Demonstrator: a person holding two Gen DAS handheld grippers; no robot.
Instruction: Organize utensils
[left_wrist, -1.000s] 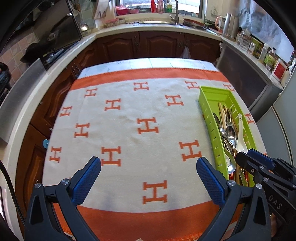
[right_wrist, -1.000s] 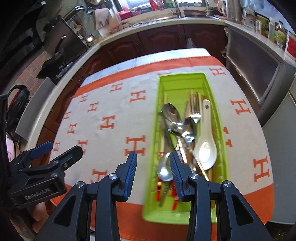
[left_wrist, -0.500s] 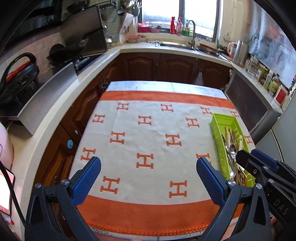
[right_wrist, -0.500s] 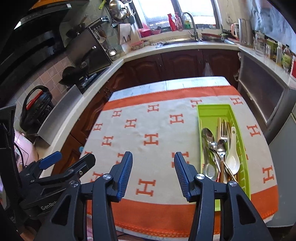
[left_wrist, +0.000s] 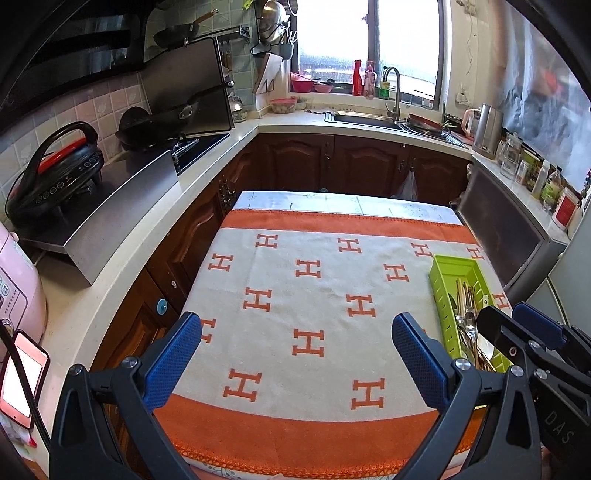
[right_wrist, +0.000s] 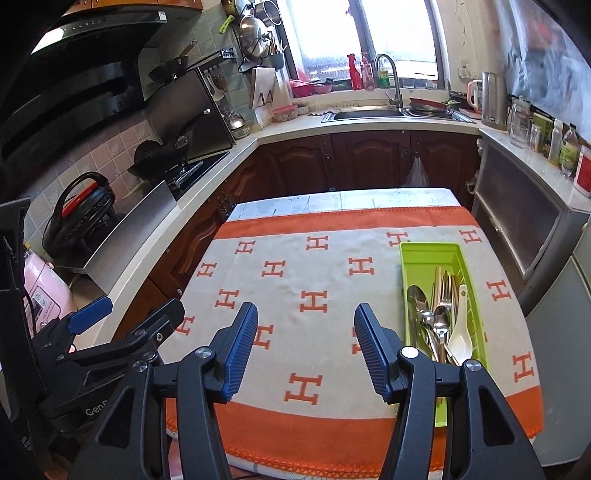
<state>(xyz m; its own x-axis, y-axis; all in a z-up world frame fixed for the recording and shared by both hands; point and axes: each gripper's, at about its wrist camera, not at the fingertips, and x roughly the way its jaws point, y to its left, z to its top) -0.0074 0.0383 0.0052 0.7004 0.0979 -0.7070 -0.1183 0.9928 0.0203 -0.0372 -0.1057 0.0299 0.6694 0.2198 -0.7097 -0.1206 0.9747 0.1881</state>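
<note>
A lime-green plastic tray (right_wrist: 430, 254) lies at the right side of the table and also shows in the left wrist view (left_wrist: 452, 266). It holds metal spoons (right_wrist: 419, 299), forks (right_wrist: 446, 284), a white ceramic spoon (right_wrist: 460, 332) and other utensils piled together. My left gripper (left_wrist: 295, 358) is open and empty, held back over the table's near edge. My right gripper (right_wrist: 306, 350) is open and empty, left of the tray and above the near edge.
The table carries a white and orange cloth (left_wrist: 314, 295) with H marks. Counters run around it: a stove with pans (left_wrist: 162, 122) at left, a sink (right_wrist: 369, 112) at the back, jars and bottles (right_wrist: 546, 136) at right. A phone (left_wrist: 22, 380) lies at near left.
Both grippers have pulled back and up from the table, so the tray looks smaller and farther. The right gripper's jaws have opened wider.
</note>
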